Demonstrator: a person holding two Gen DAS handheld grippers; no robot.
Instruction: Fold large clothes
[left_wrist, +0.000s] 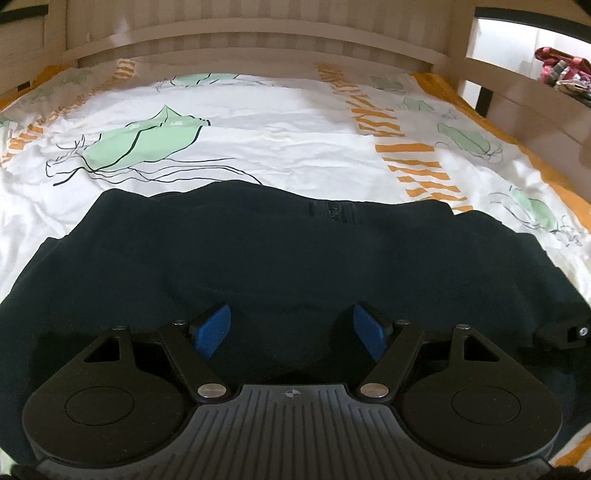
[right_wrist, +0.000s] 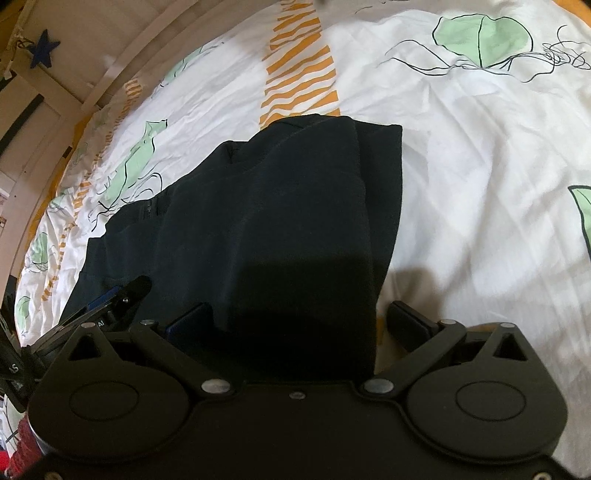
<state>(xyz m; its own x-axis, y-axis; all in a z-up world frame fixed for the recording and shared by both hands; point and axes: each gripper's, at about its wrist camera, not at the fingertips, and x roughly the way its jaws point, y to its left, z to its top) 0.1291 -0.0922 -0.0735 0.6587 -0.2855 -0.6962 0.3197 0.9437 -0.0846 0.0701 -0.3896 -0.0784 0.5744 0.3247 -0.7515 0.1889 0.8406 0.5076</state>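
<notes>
while your left gripper (left_wrist: 291, 334) hangs low over the dark garment (left_wrist: 258, 258), its two blue pads (left_wrist: 211, 332) stand well apart and nothing sits between them; the cloth lies beneath, and you can't tell from this view whether the pads touch it. the garment is spread flat across the near part of the bed, on a white duvet cover (left_wrist: 277, 129) printed with green leaf shapes and orange striped bands. its far edge runs roughly across the left wrist view, with a short zip or seam detail (left_wrist: 332, 212) near the middle of that edge. beyond the duvet stands a pale wooden headboard (left_wrist: 258, 40).

your right gripper (right_wrist: 301, 321) also has its jaws spread wide. a folded edge of the garment (right_wrist: 295, 221) runs up between its fingers, and the right finger (right_wrist: 410, 321) is clear of the cloth, over white duvet. the left pad (right_wrist: 192, 319) sits just beside the fabric; contact is unclear. at the left of that view, your other gripper's fingertip (right_wrist: 129, 295) shows over the garment.
</notes>
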